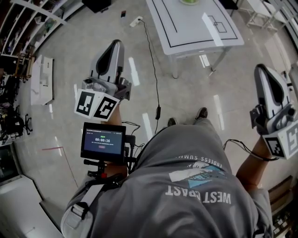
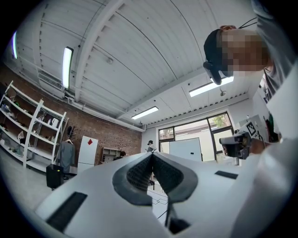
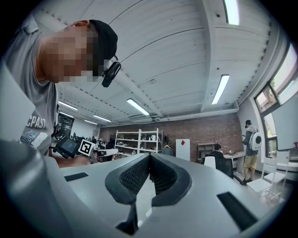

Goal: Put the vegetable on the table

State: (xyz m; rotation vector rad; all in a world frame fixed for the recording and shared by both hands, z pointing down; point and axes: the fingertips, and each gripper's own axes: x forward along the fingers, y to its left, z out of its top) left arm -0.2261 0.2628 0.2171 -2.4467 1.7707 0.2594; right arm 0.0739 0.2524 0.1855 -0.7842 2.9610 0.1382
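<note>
A white table (image 1: 195,28) with black lines drawn on its top stands ahead at the top of the head view. A green thing (image 1: 189,1) shows at its far edge, cut off by the frame; I cannot tell what it is. My left gripper (image 1: 116,42) is held out over the floor, left of the table, jaws shut with nothing in them. My right gripper (image 1: 259,67) is at the right edge, right of the table, also shut and empty. In the left gripper view the left gripper (image 2: 152,154) has its pads together; in the right gripper view the right gripper (image 3: 150,155) does too.
A black cable (image 1: 155,79) runs across the shiny floor from a power strip (image 1: 136,21) toward my feet. Shelving (image 1: 28,28) and a white cabinet (image 1: 42,79) line the left side. A small screen (image 1: 103,142) hangs at my chest. A white frame (image 1: 260,14) stands beyond the table.
</note>
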